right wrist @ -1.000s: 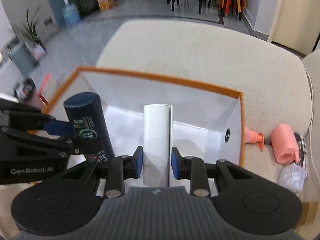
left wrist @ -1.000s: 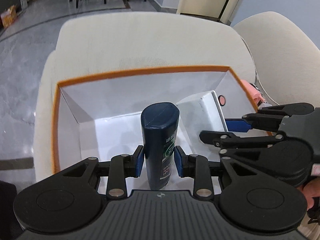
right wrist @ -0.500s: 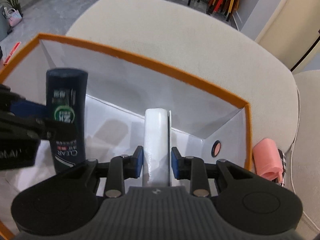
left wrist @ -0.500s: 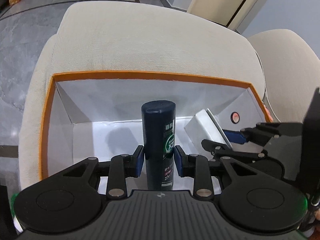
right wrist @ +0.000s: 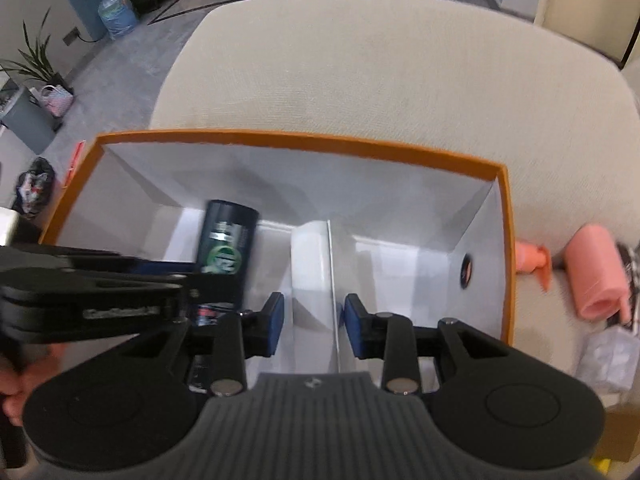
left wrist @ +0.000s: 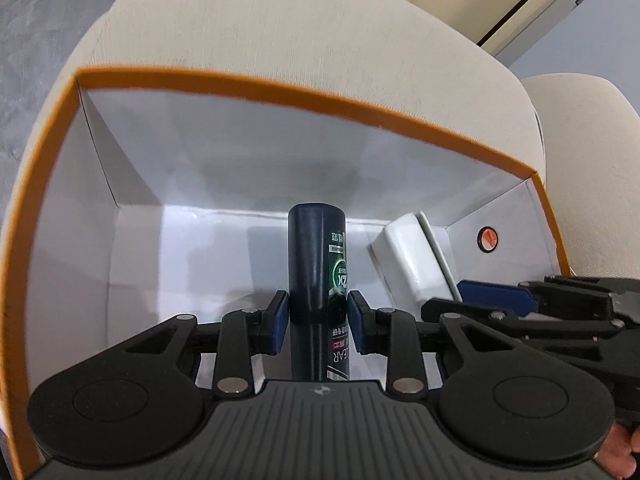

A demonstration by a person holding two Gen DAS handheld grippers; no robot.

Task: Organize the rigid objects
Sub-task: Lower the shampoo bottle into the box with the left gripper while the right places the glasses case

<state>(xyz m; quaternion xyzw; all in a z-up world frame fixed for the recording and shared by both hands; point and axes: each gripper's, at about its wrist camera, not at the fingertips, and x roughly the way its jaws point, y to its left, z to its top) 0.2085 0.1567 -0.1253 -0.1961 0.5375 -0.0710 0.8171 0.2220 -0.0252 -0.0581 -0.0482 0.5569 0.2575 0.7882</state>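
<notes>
Gripping a glossy dark cylindrical bottle [left wrist: 316, 276] (smooth-sided), left tongs [left wrist: 317, 322].

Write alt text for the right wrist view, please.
The right gripper, jaws opening around a white box, reaches into a white, orange-rimmed carton on a beige cushion. At left, the left gripper holds a dark bottle inside; pink items lie outside, right.

Your left tongs [left wrist: 316, 318] and right tongs [right wrist: 314, 320] are matte black, with blue pads, silver pivot screws, round side discs and ribbed grey bodies.
</notes>
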